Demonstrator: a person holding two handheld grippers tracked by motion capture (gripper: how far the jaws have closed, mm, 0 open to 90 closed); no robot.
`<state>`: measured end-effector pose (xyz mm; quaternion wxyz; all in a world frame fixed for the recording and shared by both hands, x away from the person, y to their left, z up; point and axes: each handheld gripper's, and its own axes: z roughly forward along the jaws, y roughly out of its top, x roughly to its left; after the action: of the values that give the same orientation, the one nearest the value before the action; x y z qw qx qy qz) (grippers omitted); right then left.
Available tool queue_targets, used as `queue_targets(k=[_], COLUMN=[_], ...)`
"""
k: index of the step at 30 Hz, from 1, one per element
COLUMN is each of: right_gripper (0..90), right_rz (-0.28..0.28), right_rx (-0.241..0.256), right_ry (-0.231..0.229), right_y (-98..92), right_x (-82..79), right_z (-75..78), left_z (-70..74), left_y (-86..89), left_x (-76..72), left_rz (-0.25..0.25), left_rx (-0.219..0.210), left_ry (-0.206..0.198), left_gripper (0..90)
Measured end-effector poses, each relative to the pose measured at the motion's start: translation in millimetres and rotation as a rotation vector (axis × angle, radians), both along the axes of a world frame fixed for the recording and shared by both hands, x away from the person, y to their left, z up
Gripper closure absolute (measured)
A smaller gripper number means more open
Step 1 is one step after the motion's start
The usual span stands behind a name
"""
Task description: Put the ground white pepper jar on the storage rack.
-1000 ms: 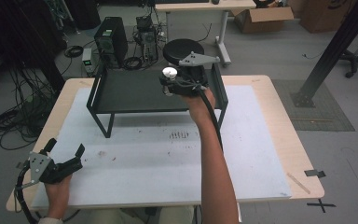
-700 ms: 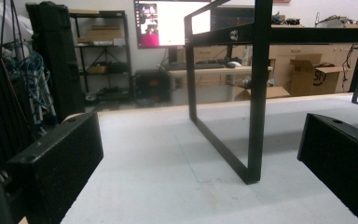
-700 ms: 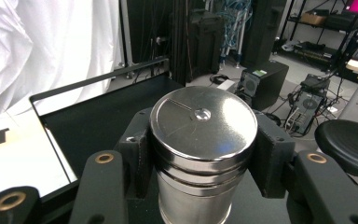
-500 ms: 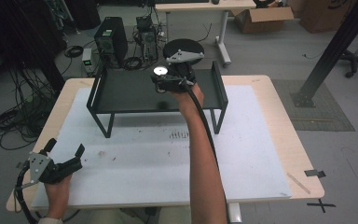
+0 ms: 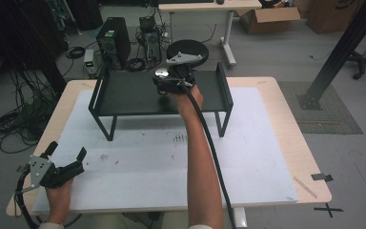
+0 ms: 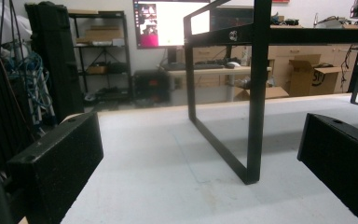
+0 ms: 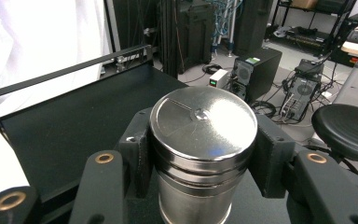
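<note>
A shiny steel cylinder [image 7: 203, 126] with a flat lid is clamped between the jaws of my right gripper [image 7: 203, 156], which is shut on its sides. From the high view, the cylinder [image 5: 161, 74] and right gripper [image 5: 165, 83] are over the back middle of a black metal shelf [image 5: 124, 93] that stands on legs. The cylinder's base is hidden, so I cannot tell whether it touches the shelf top [image 7: 74, 121]. My left gripper [image 5: 67, 151] rests open near the table's front left corner, nothing between its jaws. In the left gripper view [image 6: 198, 158] it faces a shelf leg [image 6: 254, 93].
A white mat [image 5: 248, 152] covers most of the wooden table [image 5: 310, 181]. Raised side rails [image 5: 224, 83] edge the shelf. Behind the table stand a round black stool [image 5: 190, 47], computer towers [image 5: 112, 40] and cables. A black post [image 5: 338, 52] rises at the right.
My right gripper has carried the cylinder a little to the left over the shelf top. The left gripper has not moved.
</note>
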<state>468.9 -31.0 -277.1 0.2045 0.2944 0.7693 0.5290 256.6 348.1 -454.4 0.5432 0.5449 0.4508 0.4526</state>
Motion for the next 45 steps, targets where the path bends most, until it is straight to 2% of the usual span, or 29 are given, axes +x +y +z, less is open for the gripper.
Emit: queue_targets(k=[11, 24, 36, 37, 42, 45], right_gripper=[48.7, 48.6, 47.9, 44.2, 40.8, 34.9], right_rz=[-0.013, -0.016, -0.013, -0.013, -0.014, -0.019], right_rx=[0.001, -0.046, -0.033, -0.030, -0.028, -0.016], right_ry=[0.020, 0.045, 0.056, 0.057, 0.063, 0.059], right_y=[6.3, 13.2, 12.2, 12.3, 11.6, 10.0], right_x=[7.7, 13.5, 15.3, 15.6, 15.5, 14.7], right_z=[-7.9, -13.1, -14.3, -14.4, -14.5, -13.1], left_z=[0.0, -0.1, -0.1, 0.0, -0.1, -0.1], left_y=[0.3, 0.5, 0.5, 0.5, 0.5, 0.5], left_x=[-0.1, -0.1, -0.1, -0.1, -0.2, -0.2], left_rz=[0.000, 0.000, 0.001, 0.000, 0.001, 0.001], left_rx=[0.001, -0.002, -0.002, -0.002, -0.002, -0.002], left_ry=[0.000, -0.003, -0.003, -0.003, -0.003, -0.003], left_gripper=[0.5, 0.5, 0.5, 0.5, 0.5, 0.5])
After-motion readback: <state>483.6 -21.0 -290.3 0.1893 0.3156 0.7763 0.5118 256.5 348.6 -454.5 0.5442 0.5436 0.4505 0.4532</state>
